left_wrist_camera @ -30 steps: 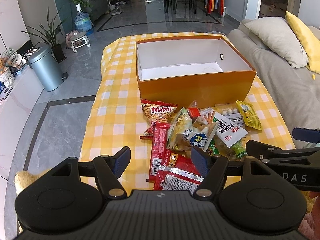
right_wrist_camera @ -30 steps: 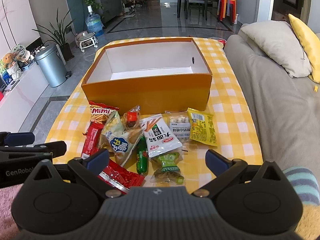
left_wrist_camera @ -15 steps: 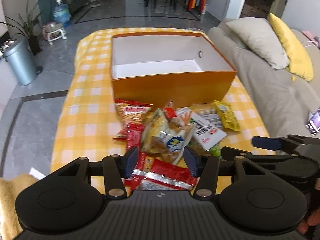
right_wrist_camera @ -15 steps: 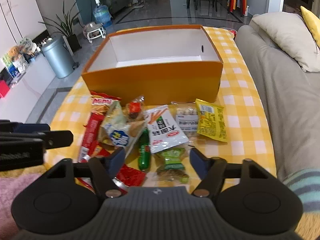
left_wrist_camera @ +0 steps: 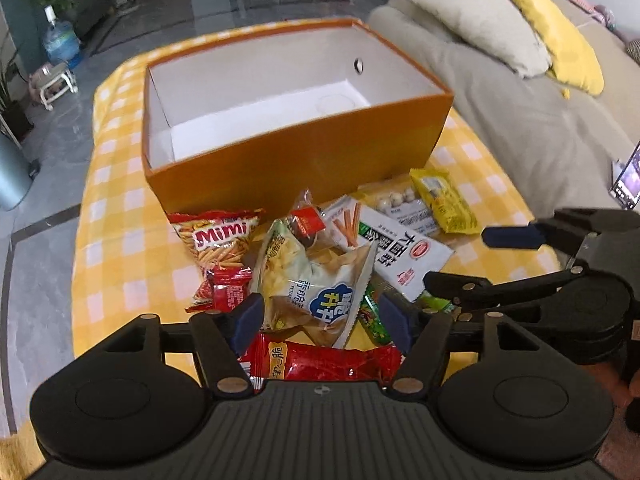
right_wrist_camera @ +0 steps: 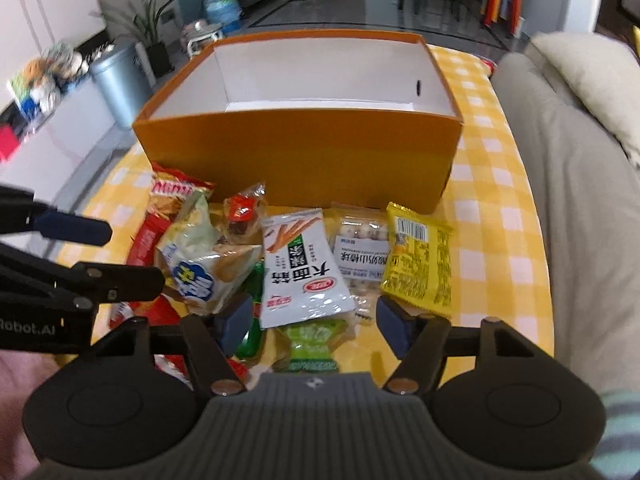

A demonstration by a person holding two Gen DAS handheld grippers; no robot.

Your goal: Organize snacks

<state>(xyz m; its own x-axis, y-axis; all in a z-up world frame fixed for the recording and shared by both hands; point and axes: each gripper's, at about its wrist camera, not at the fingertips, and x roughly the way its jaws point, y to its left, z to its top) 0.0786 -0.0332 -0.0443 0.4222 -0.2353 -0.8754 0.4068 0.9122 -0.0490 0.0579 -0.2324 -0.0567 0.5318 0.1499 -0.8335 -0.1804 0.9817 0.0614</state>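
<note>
An empty orange box (left_wrist_camera: 296,164) (right_wrist_camera: 296,160) stands on the yellow checked tablecloth (left_wrist_camera: 116,216). Loose snacks are piled in front of it. My left gripper (left_wrist_camera: 322,316) hovers over a white and blue chip bag (left_wrist_camera: 316,280), jaws opening, pads off the bag. A red packet (left_wrist_camera: 320,360) lies just below. My right gripper (right_wrist_camera: 314,322) hangs over the lower edge of a white stick-snack packet (right_wrist_camera: 304,272) and a green packet (right_wrist_camera: 312,344). Its jaws are opening and grip nothing. A yellow packet (right_wrist_camera: 420,264) lies to the right.
A red Mimi bag (left_wrist_camera: 220,240) lies at the pile's left. A grey sofa (left_wrist_camera: 520,120) with cushions runs along the table's right side. A grey bin (right_wrist_camera: 120,80) and a water bottle (right_wrist_camera: 222,0) stand on the floor to the left.
Both grippers have come down and nearer to the snack pile. Both pairs of jaws narrowed, and the left pair then widened again. The snacks and the box have not moved.
</note>
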